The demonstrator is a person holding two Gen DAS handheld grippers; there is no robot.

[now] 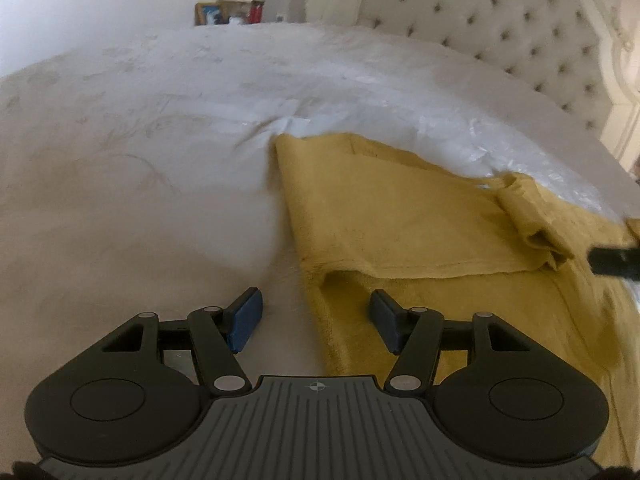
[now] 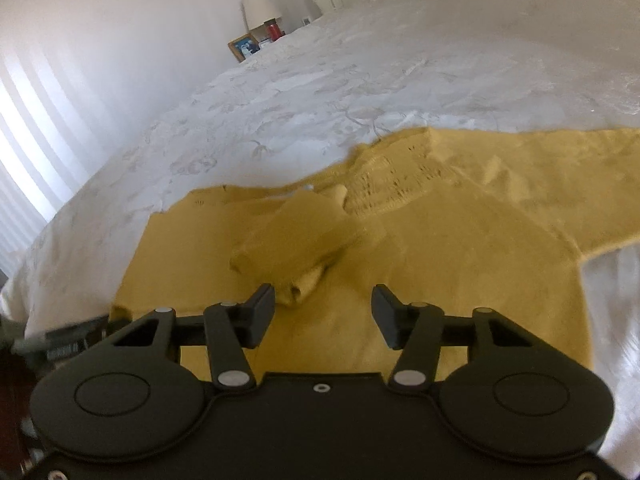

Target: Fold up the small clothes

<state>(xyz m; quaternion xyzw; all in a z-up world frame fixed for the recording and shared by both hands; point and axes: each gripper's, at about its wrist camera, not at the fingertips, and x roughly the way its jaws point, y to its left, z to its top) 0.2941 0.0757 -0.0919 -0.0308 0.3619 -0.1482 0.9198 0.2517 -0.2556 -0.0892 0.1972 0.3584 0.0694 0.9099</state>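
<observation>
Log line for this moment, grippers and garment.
left gripper: open, at sweater's edge | right gripper: open, nothing gripped | yellow sweater: flat on bed, one sleeve folded in

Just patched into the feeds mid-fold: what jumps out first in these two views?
The mustard-yellow knit garment spread flat on the white embroidered bedspread, one sleeve already folded across its middle. Both grippers hang just above it with jaws apart and nothing held: the left gripper over its near left edge, the right gripper just short of the folded sleeve's cuff. Far behind stands a tufted headboard.
</observation>
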